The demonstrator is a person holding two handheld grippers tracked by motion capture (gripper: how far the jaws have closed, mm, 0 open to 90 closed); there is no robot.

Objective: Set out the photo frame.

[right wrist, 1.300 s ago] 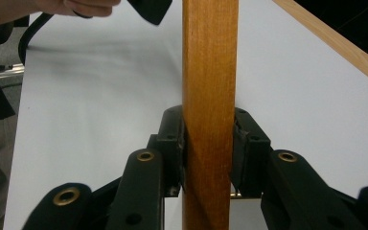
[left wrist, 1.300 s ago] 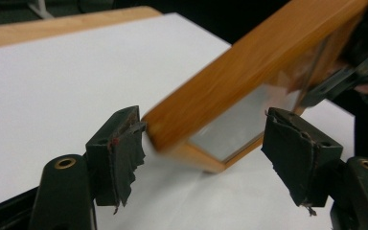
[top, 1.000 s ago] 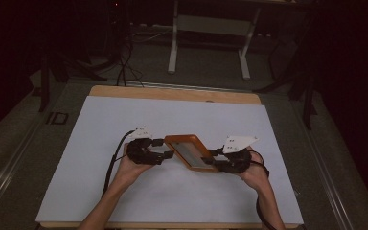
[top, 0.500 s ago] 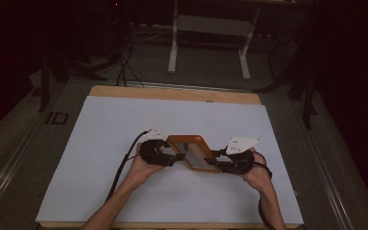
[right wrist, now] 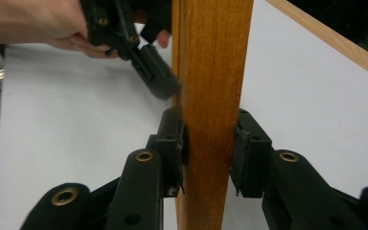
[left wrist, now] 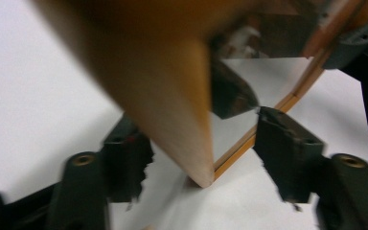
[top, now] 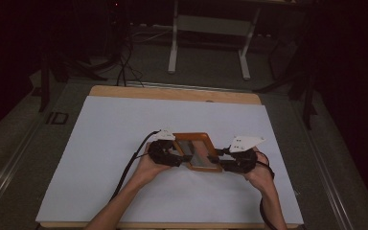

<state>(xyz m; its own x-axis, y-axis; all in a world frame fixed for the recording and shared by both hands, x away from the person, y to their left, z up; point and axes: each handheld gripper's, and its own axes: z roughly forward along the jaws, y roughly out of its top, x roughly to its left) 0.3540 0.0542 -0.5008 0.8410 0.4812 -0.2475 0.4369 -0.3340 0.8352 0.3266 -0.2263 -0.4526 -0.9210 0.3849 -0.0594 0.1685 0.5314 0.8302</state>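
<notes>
Wooden frame (top: 199,151) is held off the desk (top: 100,143) near its front edge, approx. mid-width. Right claw (right wrist: 208,143) is clamped tight on one frame side. Left claw (left wrist: 196,143) is spread wide around frame corner, nothing gripped.

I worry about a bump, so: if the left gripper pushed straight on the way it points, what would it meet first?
Most likely the wooden frame: its corner already sits between the open jaws of the left gripper, above the white table cover. Depth is blurry, so any remaining gap is unclear.
</notes>
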